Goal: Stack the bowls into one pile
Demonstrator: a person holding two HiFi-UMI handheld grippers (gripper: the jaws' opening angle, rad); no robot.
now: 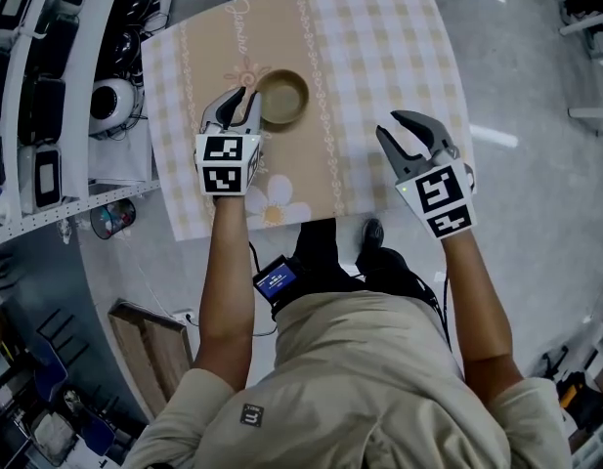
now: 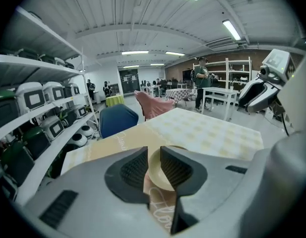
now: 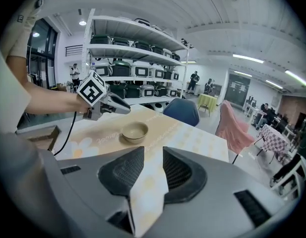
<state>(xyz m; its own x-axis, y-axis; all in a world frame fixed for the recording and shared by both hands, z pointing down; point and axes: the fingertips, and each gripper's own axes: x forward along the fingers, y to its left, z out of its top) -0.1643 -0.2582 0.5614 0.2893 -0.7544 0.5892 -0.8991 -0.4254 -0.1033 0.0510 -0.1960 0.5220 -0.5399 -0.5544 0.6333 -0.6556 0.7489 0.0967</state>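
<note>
A pile of beige bowls [image 1: 282,99] stands on the tan middle strip of the tablecloth [image 1: 379,37]; in the right gripper view the bowls [image 3: 135,131] show nested rims. My left gripper [image 1: 244,98] hovers just left of the pile, jaws slightly apart with nothing between them. Through its own jaws [image 2: 153,155] I see the cream bowl [image 2: 153,173] close ahead. My right gripper [image 1: 391,125] is held over the checked right side of the table, well away from the pile. It is open and empty [image 3: 153,157].
Shelves of grey devices [image 1: 47,86] run along the table's left side. A blue chair [image 3: 182,110] stands at the far end. A wooden crate [image 1: 154,345] lies on the floor at lower left. The near table edge [image 1: 281,221] is by my legs.
</note>
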